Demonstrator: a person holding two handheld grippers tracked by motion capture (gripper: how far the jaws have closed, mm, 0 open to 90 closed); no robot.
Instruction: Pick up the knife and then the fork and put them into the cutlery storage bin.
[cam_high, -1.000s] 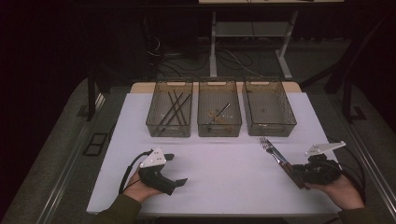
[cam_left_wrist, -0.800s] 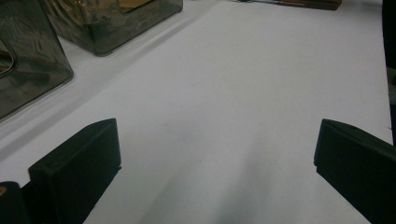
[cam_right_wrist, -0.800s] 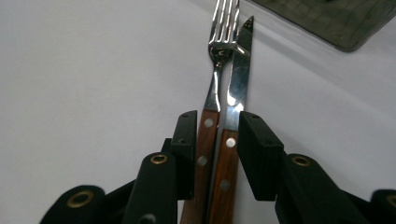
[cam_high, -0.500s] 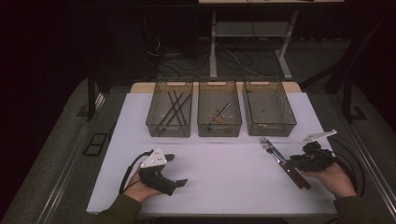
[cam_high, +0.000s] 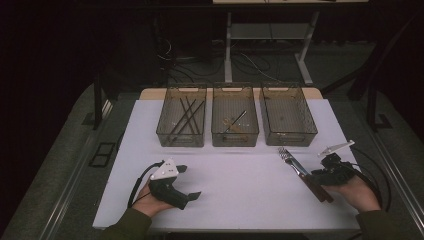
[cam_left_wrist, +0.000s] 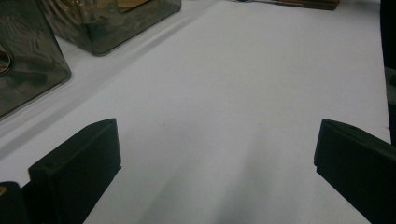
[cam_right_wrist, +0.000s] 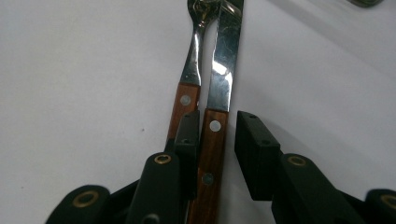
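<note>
Right hand-held gripper (cam_right_wrist: 212, 140) part-open, straddling wood-handled steel knife (cam_right_wrist: 219, 107), not clamped. Risk: left pad (cam_right_wrist: 187, 135) overlaps adjacent wood-handled fork (cam_right_wrist: 189, 88), may snag both. Left hand-held gripper (cam_high: 187, 182) wide open, empty.

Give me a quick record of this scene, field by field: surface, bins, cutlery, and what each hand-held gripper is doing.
surface: white table top
bins: three clear bins in a row; left bin holds dark sticks, middle bin holds utensils, right bin looks nearly empty
cutlery: fork and knife, wooden handles, side by side on the table
right hand-held gripper: jaws astride the knife handle, a gap on one side, not clamped
left hand-held gripper: jaws wide open, nothing between them
</note>
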